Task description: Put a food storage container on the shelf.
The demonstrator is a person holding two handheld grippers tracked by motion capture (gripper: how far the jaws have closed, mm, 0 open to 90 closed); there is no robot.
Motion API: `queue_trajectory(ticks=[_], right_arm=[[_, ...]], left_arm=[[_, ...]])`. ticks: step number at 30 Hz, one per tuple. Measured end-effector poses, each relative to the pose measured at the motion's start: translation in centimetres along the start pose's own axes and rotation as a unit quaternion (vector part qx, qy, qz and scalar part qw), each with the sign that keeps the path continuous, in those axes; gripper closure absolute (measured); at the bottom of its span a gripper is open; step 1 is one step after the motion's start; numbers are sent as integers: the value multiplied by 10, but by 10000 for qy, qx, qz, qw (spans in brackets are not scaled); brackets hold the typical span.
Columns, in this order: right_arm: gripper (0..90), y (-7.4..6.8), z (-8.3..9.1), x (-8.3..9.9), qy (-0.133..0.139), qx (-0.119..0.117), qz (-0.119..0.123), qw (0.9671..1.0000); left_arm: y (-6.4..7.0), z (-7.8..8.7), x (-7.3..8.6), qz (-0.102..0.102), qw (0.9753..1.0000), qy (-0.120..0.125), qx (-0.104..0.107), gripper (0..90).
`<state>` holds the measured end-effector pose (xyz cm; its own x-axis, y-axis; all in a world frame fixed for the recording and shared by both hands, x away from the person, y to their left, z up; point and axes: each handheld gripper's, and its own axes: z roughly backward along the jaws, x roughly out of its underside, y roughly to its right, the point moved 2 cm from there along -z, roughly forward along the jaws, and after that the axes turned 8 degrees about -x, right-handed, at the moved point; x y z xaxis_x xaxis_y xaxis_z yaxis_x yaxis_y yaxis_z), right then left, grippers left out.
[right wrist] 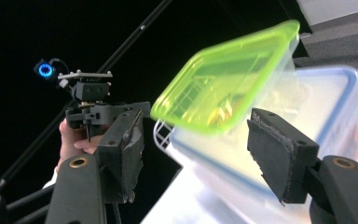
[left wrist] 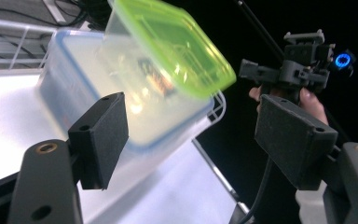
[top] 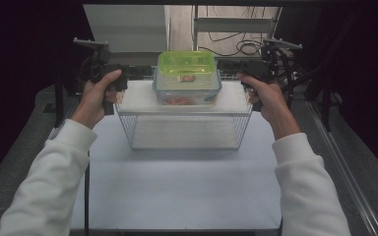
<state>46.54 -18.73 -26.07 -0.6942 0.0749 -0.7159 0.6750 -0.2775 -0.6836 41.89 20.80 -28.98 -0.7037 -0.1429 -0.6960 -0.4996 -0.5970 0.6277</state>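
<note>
Two stacked food boxes stand on a white shelf (top: pixel 138 98). The lower one is a clear box with a blue rim (top: pixel 187 92) (left wrist: pixel 70 79) (right wrist: pixel 317 107). On it sits a smaller box with a lime green lid (top: pixel 186 65) (left wrist: pixel 177 51) (right wrist: pixel 223 79). My left gripper (top: pixel 140 73) (left wrist: pixel 196 140) is open at the left side of the stack, its jaws spread wide toward the boxes. My right gripper (top: pixel 226 65) (right wrist: pixel 200 156) is open at the right side, facing the left one. Nothing is held in either.
The white shelf lies across the top of a wire basket (top: pixel 184 132), which stands on a white table sheet (top: pixel 177 187). Cables (top: pixel 248 46) and a metal frame lie behind the basket. Dark surroundings flank the table on both sides.
</note>
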Motion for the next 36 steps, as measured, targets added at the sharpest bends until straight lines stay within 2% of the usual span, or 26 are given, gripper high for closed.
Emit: queue_trajectory(ticks=[1, 3, 4, 5, 6, 8, 13, 15, 18, 21, 22, 23, 25, 27, 31, 36], right_arm=[[355, -3, 7, 9, -33, -8, 69, 10000], [352, -6, 15, 19, -53, -13, 180, 9998], [350, -6, 18, 24, -68, -16, 225, 9997], [349, -7, 22, 30, -104, -40, 257, 9996], [348, -7, 25, 36, -124, -50, 283, 9995], [345, -5, 30, 48, -174, -20, 373, 9992], [345, 1, 39, 80, -261, -114, 411, 9987], [345, 5, 42, 95, -298, -184, 397, 9986], [344, 11, 43, 119, -411, -209, 411, 9981], [343, 18, 44, 143, -547, -136, 459, 9974], [343, 20, 44, 151, -606, -129, 437, 9971], [343, 23, 44, 158, -651, -92, 435, 9969], [343, 28, 43, 172, -757, 7, 489, 9959], [343, 34, 42, 185, -904, 119, 527, 9944], [342, 45, 37, 204, -1272, 375, 601, 9893], [338, 48, 33, 209, -1351, 436, 702, 9874]], left_arm=[[1, 8, 12, -91, 9999, 44, -24, 251], [2, 15, 25, -157, 9999, 55, 18, 252], [2, 15, 25, -157, 9999, 55, 18, 252], [3, 21, 39, -278, 9996, 55, -3, 252], [3, 23, 46, -338, 9994, 51, -7, 253], [2, 27, 61, -349, 9993, 35, 91, 253], [-3, 32, 96, -377, 9992, -8, 148, 254], [-4, 31, 111, -368, 9991, -54, 200, 256], [-6, 27, 136, -469, 9987, -190, 111, 258], [-11, 19, 160, -570, 9978, -345, -5, 263], [-11, 19, 160, -570, 9978, -345, -5, 264], [-16, 13, 175, -571, 9974, -442, -45, 267], [-21, 5, 187, -570, 9967, -570, -101, 267], [-25, -2, 197, -600, 9956, -696, -196, 269], [-33, -13, 210, -618, 9938, -856, -357, 275], [-36, -18, 213, -683, 9926, -884, -470, 276]])
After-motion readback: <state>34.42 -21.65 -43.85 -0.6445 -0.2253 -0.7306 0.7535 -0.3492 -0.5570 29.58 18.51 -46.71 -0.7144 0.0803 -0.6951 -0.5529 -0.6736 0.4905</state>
